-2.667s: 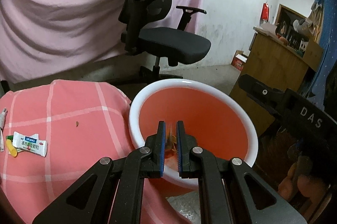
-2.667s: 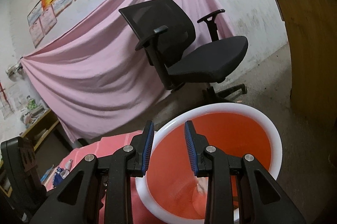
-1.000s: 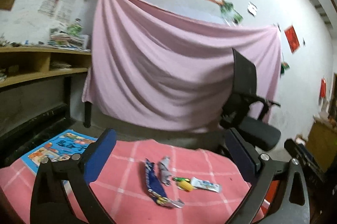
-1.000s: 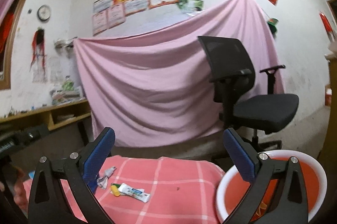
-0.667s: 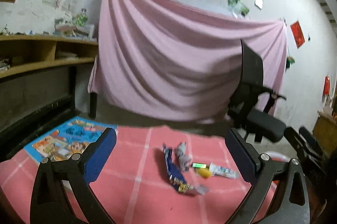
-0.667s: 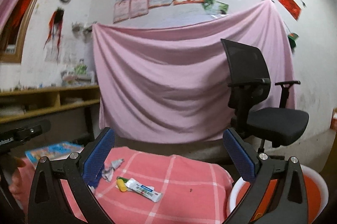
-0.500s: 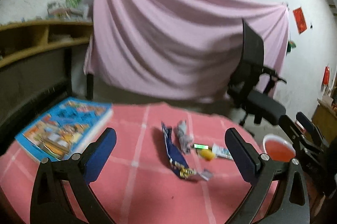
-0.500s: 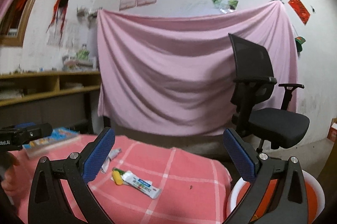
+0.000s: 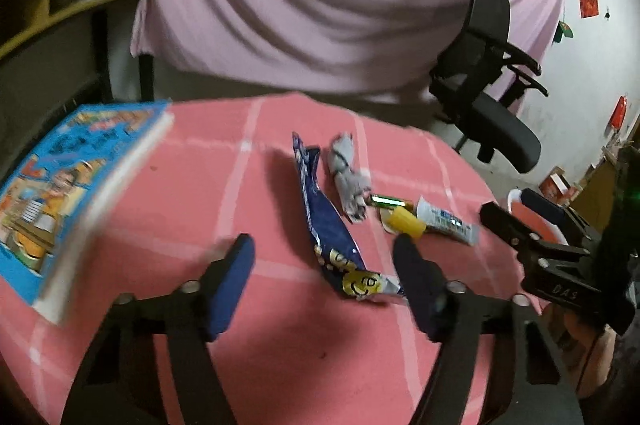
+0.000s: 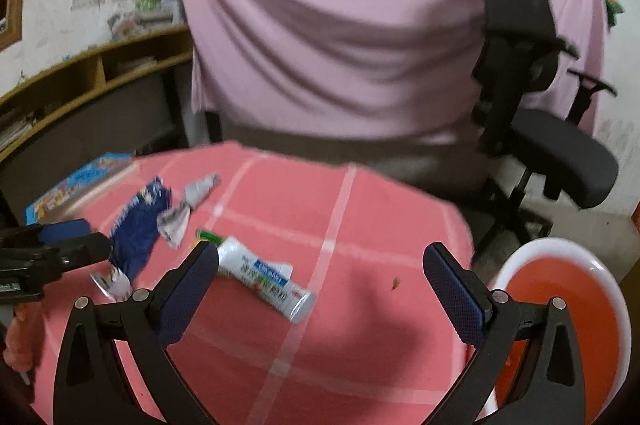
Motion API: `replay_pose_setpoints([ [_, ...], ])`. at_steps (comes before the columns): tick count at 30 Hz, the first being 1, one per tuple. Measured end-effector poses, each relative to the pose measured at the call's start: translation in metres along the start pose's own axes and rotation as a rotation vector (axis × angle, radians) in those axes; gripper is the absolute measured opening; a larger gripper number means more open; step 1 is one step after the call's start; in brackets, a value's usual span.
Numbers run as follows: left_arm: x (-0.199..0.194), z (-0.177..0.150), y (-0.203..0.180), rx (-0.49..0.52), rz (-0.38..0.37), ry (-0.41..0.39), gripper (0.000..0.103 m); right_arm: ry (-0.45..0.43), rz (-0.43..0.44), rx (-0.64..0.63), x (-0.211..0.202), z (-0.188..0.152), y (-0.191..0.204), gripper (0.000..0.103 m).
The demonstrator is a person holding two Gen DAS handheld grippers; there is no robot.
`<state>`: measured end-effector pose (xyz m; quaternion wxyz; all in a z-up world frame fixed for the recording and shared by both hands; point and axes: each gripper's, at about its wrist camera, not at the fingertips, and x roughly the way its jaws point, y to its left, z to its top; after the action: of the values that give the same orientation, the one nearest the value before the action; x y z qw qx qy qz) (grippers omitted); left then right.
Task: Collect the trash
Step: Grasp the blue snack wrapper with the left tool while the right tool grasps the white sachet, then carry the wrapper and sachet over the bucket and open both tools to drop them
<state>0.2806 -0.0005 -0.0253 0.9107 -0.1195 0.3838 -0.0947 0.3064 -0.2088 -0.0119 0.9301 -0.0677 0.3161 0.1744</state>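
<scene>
A dark blue snack wrapper lies on the pink checked tablecloth, with a crumpled grey wrapper, a yellow and green piece and a white tube to its right. My left gripper is open and empty, straddling the blue wrapper's near end. My right gripper is open and empty above the cloth, its left finger next to the white tube. The blue wrapper and grey wrapper lie further left. The orange bin stands at the lower right.
A blue picture book lies at the table's left side. A black office chair stands behind the table on the right, before a pink drape. Wooden shelves run along the left wall. The table's rounded edge drops off beside the bin.
Both grippers left the orange bin, opened wide and swung back over the table. The left gripper has dropped toward the blue wrapper; the right has tilted down toward the white tube.
</scene>
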Motion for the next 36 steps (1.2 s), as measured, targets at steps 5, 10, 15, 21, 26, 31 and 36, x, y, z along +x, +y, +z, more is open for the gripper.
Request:
replay_pose_setpoints([
  [5,0.002,0.002,0.008,-0.06,-0.018,0.005,0.04,0.054,0.037,-0.065,0.008,-0.002,0.015,0.096],
  [10,0.007,0.007,0.016,-0.092,-0.014,0.036,0.018,0.101,0.078,-0.072,0.02,-0.001,0.017,0.082],
  [15,0.006,0.009,0.016,-0.084,-0.026,0.045,0.011,0.189,0.108,-0.069,0.034,-0.002,0.017,0.079],
  [21,0.004,0.008,0.011,-0.055,-0.035,0.046,0.006,0.211,0.116,-0.131,0.034,-0.005,0.03,0.057],
  [26,-0.001,0.003,0.012,-0.05,-0.038,0.035,0.006,0.203,0.129,-0.142,0.029,-0.006,0.032,0.039],
  [31,-0.004,0.002,0.013,-0.06,-0.04,0.02,0.005,0.204,0.146,-0.145,0.027,-0.008,0.034,0.022],
  [36,-0.016,-0.001,0.007,-0.038,-0.043,-0.036,0.005,0.18,0.14,-0.16,0.022,-0.008,0.04,0.021],
])
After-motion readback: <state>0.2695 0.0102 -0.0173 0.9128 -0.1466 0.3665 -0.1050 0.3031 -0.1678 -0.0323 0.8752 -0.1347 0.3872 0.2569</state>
